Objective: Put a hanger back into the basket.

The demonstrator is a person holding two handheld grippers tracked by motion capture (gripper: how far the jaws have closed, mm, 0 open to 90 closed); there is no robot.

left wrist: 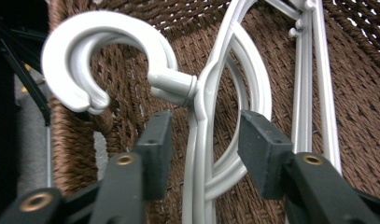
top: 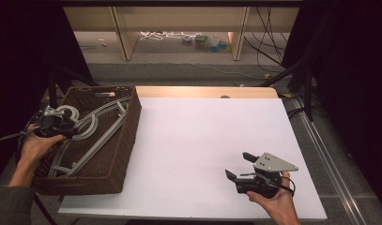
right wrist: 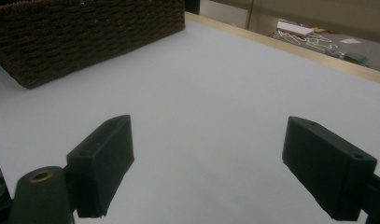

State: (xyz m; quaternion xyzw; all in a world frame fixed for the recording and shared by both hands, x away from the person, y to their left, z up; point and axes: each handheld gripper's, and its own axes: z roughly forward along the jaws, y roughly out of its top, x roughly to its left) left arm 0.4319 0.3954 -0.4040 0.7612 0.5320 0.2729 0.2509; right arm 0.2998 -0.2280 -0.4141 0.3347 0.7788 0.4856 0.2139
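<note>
Grey plastic hangers (left wrist: pixel 211 140) lay in the wicker basket (top: pixel 118 154) at the tabletop's left edge; left tongs (left wrist: pixel 199 140) straddled one neck, apart, and should clamp squarely below the hook. Right tongs (top: pixel 240 168) waited apart.

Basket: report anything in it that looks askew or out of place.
The hangers lie slanted across the basket, their grey hook poking above its left rim by the left gripper, whose open jaws straddle the neck. Nothing looks spilled or broken.
</note>
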